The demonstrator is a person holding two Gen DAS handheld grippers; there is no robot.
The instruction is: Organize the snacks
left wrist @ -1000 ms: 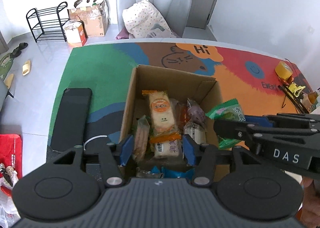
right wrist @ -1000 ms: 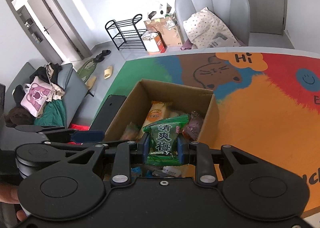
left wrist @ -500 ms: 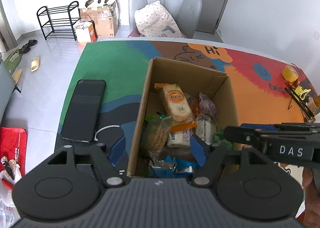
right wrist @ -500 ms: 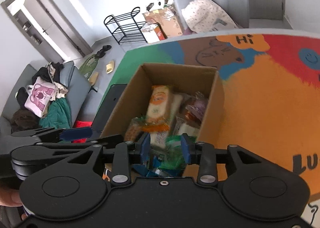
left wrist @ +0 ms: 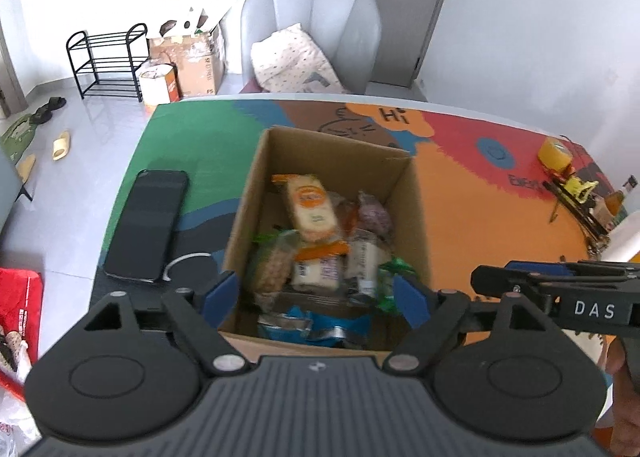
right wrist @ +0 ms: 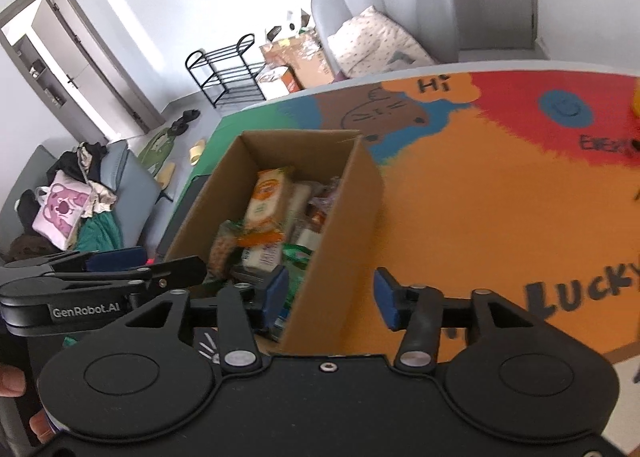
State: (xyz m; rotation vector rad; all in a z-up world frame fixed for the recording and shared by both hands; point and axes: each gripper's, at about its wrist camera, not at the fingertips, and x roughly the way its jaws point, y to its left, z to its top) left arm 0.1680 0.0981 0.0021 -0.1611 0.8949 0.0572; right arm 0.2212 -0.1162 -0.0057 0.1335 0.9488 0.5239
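Snack-filled cardboard box [left wrist: 416,193] on mat [left wrist: 480,217]

White walls and a pale grey floor [left wrist: 72,185]; a grey armchair [left wrist: 316,17] beyond the bench [left wrist: 480,217], a black rack [left wrist: 108,61], bright daylight.

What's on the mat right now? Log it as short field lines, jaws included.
container: cardboard box, open top, on the colourful mat
contents: wrapped snacks piled inside, green packet among them
left gripper: jaws just been opening, nothing held
right gripper: jaws just been opening, astride the box's wall, nothing gripped
beside box: phone with a white cable
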